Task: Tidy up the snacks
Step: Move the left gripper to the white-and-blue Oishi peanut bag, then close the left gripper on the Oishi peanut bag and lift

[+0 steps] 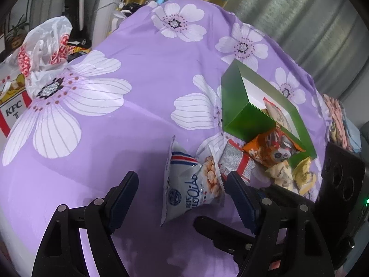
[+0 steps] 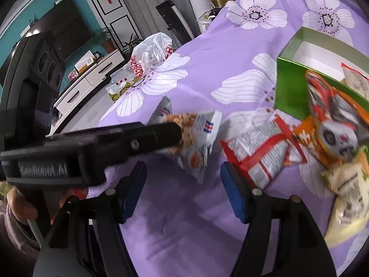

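A white snack bag [image 1: 191,184] with a blue and red stripe lies on the purple cloth between my left gripper's [image 1: 181,183] open fingers, close to the right pad and clear of the other. In the right wrist view the same bag [image 2: 198,136] sits just ahead of my right gripper [image 2: 184,175], which is open and grips nothing. A left finger [image 2: 161,136] reaches in from the left to the bag's side. Right of it lie a red-and-white packet [image 2: 260,152], an orange panda packet [image 2: 334,129] and pale packets [image 2: 346,184], against the green box [image 1: 244,115].
The flowered purple cloth [image 1: 115,138] covers a domed surface that falls away at the edges. A crumpled white plastic bag [image 1: 46,50] and a KFC carton [image 1: 11,110] sit at the far left. Folded fabrics [image 1: 339,120] lie at the right edge. A hand [image 2: 18,205] holds the left tool.
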`<control>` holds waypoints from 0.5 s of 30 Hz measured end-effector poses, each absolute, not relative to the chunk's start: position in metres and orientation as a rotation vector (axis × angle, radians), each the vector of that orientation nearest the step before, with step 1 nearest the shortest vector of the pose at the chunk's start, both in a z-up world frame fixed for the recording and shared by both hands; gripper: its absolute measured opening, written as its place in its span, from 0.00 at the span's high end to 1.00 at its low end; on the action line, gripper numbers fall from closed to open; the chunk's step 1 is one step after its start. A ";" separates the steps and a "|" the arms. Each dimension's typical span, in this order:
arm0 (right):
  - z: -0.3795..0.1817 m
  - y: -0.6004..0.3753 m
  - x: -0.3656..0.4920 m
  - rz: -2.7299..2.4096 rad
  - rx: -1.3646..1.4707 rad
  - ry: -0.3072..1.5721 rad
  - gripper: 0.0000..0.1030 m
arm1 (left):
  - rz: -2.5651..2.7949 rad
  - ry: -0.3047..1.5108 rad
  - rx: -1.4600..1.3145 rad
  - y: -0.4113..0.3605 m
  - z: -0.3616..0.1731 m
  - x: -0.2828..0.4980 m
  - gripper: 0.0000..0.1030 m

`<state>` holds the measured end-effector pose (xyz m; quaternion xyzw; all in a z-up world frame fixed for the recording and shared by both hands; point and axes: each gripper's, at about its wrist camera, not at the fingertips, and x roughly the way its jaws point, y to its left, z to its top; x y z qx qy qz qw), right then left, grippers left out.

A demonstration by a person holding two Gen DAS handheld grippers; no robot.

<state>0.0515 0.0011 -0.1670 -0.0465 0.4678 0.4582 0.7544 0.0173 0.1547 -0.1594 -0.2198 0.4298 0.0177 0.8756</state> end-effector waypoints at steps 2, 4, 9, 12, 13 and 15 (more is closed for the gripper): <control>-0.168 0.006 0.056 1.017 -0.093 1.026 0.32 | 0.030 0.898 -0.459 0.155 -0.161 0.020 0.28; -0.169 0.009 0.059 1.028 -0.096 1.028 0.32 | 0.024 0.908 -0.469 0.156 -0.165 0.023 0.41; -0.169 0.016 0.060 1.075 -0.084 1.020 0.39 | 0.015 0.918 -0.496 0.158 -0.171 0.025 0.49; -0.169 0.016 0.059 1.078 -0.082 1.016 0.44 | 0.009 0.915 -0.518 0.161 -0.171 0.024 0.50; -0.168 0.016 0.059 1.082 -0.077 1.013 0.46 | 0.011 0.915 -0.513 0.160 -0.170 0.024 0.50; -0.167 0.016 0.056 1.084 -0.082 1.006 0.48 | 0.017 0.913 -0.499 0.157 -0.168 0.023 0.51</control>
